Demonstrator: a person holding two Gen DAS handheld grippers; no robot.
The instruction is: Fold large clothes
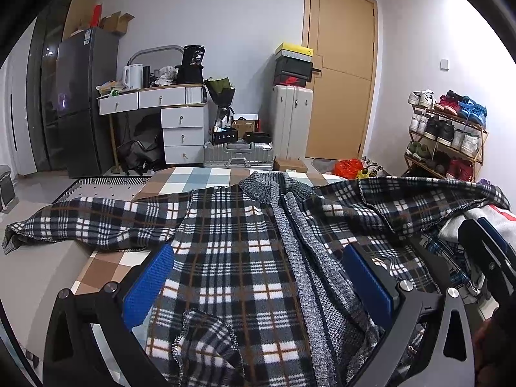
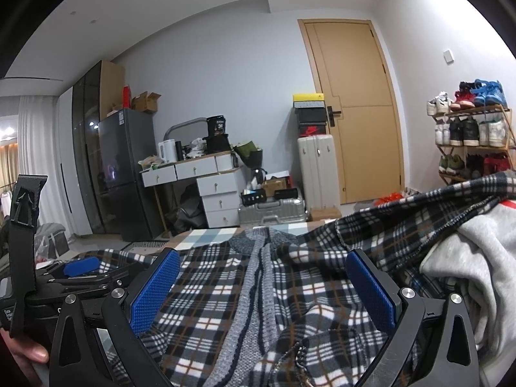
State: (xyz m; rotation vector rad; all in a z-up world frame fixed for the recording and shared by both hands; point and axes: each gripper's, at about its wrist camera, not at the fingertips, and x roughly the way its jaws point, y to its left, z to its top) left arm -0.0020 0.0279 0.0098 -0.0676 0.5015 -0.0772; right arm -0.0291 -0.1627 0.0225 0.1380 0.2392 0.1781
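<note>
Left claw [image 1: 258, 277] and right claw [image 2: 262, 287] spread over plaid jacket [image 1: 225, 242]; seemingly untouched.

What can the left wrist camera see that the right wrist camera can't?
Only the left wrist view shows the plaid jacket's long sleeve stretched out sideways and the striped rug on the floor. Only the right wrist view shows the ceiling, the curtains, a big pile of grey clothing, and a fingertip holding the other tool. Both show the jacket spread flat, open blue-padded left tongs and right tongs above it, the tan door, the white desk and the shoe rack.
</note>
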